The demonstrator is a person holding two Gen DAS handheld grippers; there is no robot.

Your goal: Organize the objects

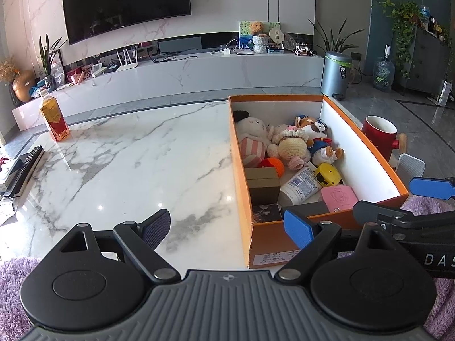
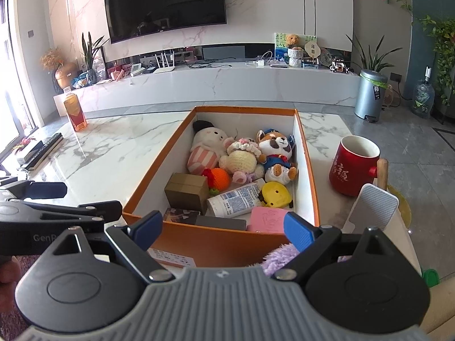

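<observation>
Orange box [image 2: 216, 244] packed with toys, lid off

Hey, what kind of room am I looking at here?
Most likely a home living room: a large wall-mounted TV hangs above a long marble media console, and a marble coffee table holds an orange box of plush toys.

A home living room is shown: a wall-mounted television [image 2: 165, 2] at upper centre, a marble media console [image 2: 216, 82] beneath it, potted plants [image 2: 369, 54] at right, a marble coffee table [image 1: 128, 153] in the foreground.
</observation>
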